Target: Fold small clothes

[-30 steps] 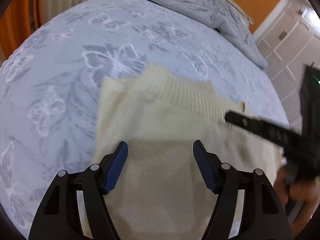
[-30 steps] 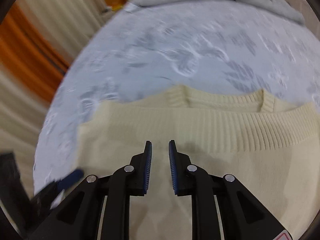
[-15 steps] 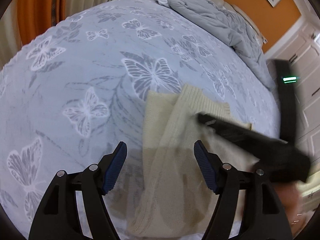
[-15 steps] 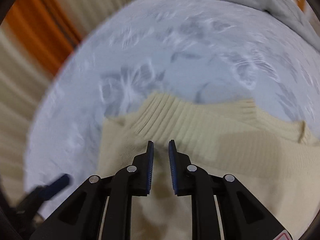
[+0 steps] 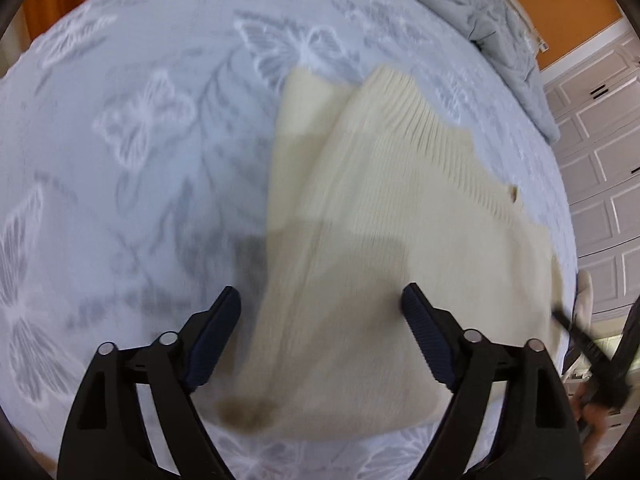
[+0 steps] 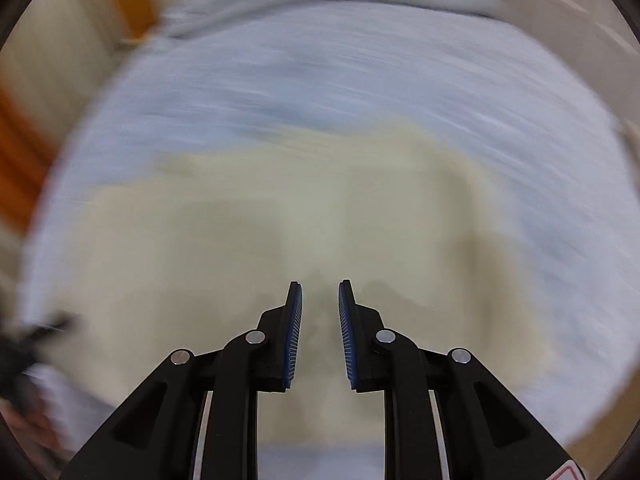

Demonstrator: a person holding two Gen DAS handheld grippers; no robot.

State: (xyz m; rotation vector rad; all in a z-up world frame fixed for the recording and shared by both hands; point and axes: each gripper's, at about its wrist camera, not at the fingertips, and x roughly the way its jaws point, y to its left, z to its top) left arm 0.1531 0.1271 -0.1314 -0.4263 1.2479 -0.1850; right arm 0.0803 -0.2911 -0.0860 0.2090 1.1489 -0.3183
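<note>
Left hand-held gripper (image 5: 320,316) hovers released over the folded sweater (image 5: 384,248) at frame centre; right hand-held gripper (image 6: 320,300) slightly parted, empty. Smooth edges square.

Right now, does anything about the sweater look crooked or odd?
Yes. The cream sweater lies askew: its folded-over ribbed hem runs diagonally, leaving a strip of the lower layer uncovered. A small brown speck sits at its far right edge.
</note>
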